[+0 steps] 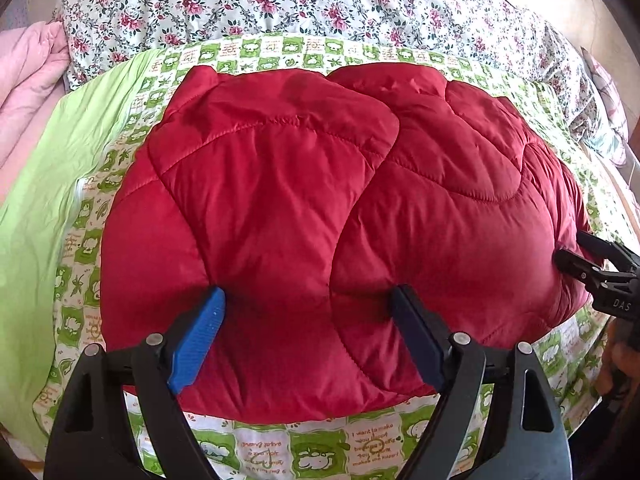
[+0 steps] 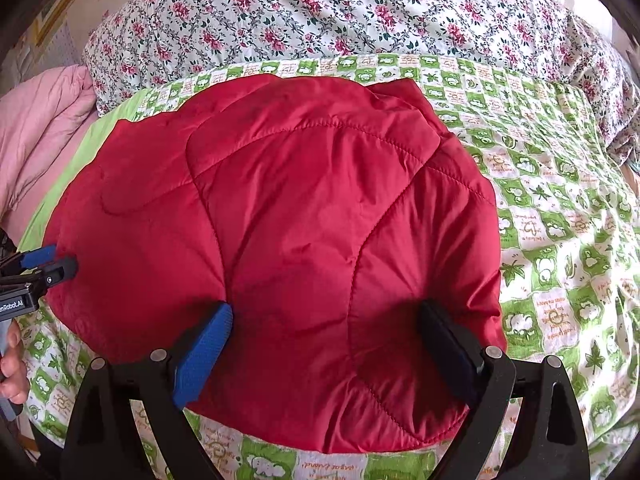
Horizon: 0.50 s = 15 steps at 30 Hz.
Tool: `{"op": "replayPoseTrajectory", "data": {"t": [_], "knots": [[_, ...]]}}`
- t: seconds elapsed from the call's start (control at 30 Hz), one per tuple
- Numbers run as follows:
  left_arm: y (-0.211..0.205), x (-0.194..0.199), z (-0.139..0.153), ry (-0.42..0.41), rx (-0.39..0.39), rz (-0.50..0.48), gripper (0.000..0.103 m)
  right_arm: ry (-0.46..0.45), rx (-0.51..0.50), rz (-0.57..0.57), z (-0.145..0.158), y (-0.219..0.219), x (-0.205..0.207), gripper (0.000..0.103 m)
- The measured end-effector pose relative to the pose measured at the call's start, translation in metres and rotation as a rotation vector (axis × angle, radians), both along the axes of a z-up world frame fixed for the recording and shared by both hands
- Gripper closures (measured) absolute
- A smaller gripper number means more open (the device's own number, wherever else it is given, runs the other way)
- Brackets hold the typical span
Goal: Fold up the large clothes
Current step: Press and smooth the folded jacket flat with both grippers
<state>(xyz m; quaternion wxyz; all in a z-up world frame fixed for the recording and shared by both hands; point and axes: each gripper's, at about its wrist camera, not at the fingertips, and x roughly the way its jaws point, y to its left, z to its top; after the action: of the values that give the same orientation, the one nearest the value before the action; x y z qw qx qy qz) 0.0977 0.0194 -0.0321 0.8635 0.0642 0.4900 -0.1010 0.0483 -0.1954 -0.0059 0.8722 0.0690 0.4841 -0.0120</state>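
Jacket (image 1: 304,216), red and quilted, lies folded on a green-checked sheet (image 1: 360,452); a floral quilt (image 1: 280,0) lies beyond it and a pink blanket (image 1: 28,76) at the far left. Left gripper (image 1: 308,300) and right gripper (image 2: 326,312) both angle downward, jaws spread wide, fingertips sunk into the near edge of the padding without pinching it. Curved stitch lines cross the puffy fabric.

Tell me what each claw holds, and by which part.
Nothing is gripped. Both the left claw and right claw stand open, tips pressed into the red jacket near its front edge.
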Motion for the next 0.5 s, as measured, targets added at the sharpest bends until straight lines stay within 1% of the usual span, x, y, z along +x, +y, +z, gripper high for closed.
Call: {"op": "replayPoseTrajectory", "data": {"t": [0.13, 0.23, 0.33, 0.4, 0.5], "knots": [[0.0, 0.001, -0.002, -0.004, 0.018, -0.002, 0.014, 0.005, -0.001, -0.005, 0.001, 0.001, -0.002, 0.009], [-0.001, 0.001, -0.001, -0.006, 0.03, -0.001, 0.014, -0.01, -0.003, -0.011, 0.011, 0.003, -0.005, 0.009], [-0.002, 0.002, -0.001, -0.003, 0.036, 0.002, 0.014, -0.073, 0.026, -0.004, 0.033, 0.004, -0.008, 0.01], [-0.004, 0.002, -0.001, -0.003, 0.045, 0.003, 0.013, -0.103, 0.017, 0.007, 0.043, 0.007, -0.004, 0.01], [-0.007, 0.002, -0.002, -0.009, 0.067, 0.009, 0.011, -0.078, 0.002, 0.038, 0.038, 0.013, 0.01, 0.01]]}}
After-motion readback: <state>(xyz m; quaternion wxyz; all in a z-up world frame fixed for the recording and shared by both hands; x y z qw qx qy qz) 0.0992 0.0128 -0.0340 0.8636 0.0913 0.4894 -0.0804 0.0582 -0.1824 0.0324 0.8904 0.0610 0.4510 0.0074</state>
